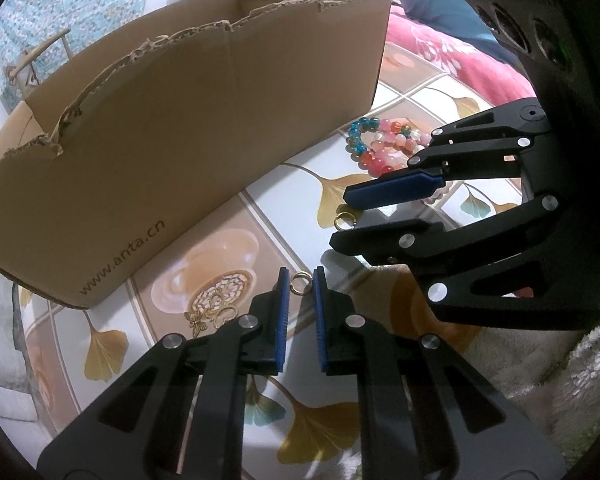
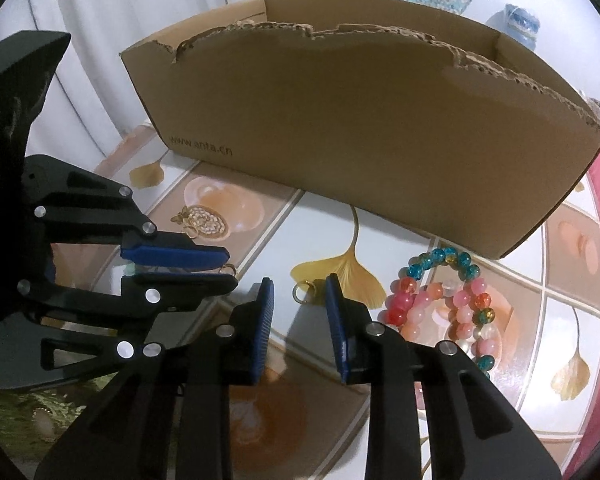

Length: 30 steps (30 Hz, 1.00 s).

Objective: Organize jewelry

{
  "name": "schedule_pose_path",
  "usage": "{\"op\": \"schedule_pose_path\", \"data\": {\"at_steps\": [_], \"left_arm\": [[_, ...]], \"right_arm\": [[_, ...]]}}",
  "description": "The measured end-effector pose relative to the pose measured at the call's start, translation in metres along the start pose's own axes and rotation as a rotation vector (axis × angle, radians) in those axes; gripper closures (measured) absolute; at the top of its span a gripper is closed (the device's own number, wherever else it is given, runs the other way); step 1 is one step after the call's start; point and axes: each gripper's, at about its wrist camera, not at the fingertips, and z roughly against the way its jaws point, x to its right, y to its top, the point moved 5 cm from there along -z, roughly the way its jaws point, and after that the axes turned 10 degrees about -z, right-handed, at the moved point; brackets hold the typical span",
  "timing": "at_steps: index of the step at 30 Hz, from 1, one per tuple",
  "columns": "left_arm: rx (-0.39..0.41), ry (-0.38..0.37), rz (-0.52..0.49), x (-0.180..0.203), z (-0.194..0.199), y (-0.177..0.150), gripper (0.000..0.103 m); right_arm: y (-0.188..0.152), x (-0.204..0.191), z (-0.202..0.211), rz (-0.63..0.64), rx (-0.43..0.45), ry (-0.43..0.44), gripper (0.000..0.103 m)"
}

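A small gold ring [image 1: 300, 275] sits pinched between the blue pads of my left gripper [image 1: 300, 281], just above the patterned tabletop [image 1: 284, 184]. The right wrist view shows that same ring [image 2: 229, 267] at the tips of the left gripper [image 2: 231, 269]. A second gold ring [image 2: 295, 292] lies flat on the table between the fingers of my right gripper [image 2: 300, 285], which stands open with gaps on both sides. A heap of bead bracelets [image 2: 440, 300] in pink, red and teal lies just right of it. A gold butterfly piece [image 1: 204, 318] rests left of my left gripper.
A brown cardboard box [image 1: 180, 140] with a torn upper edge stands close behind both grippers, its near wall facing me. A pink blanket [image 1: 440, 52] lies at the right of the table. A fuzzy cloth [image 1: 540, 360] covers the near right edge.
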Motion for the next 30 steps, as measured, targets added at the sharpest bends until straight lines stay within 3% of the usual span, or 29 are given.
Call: {"op": "schedule_pose_path", "data": {"at_steps": [4,9,18,30], "left_arm": [[0.002,0.001,-0.003,0.002,0.0,0.0,0.093],[0.002,0.004,-0.004,0.003,0.001,0.0,0.093],[0.018,0.016,0.0,0.002,0.005,0.0,0.093],[0.083,0.067,-0.006,0.0,0.034,0.007,0.093]], "right_arm": [[0.002,-0.002,-0.004,0.003,0.002,-0.01,0.081],[0.004,0.002,-0.007,-0.015,-0.001,-0.008,0.092],[0.006,0.007,-0.01,-0.051,0.006,0.012,0.092],[0.012,0.009,0.033,-0.052,0.083,0.014,0.092]]}}
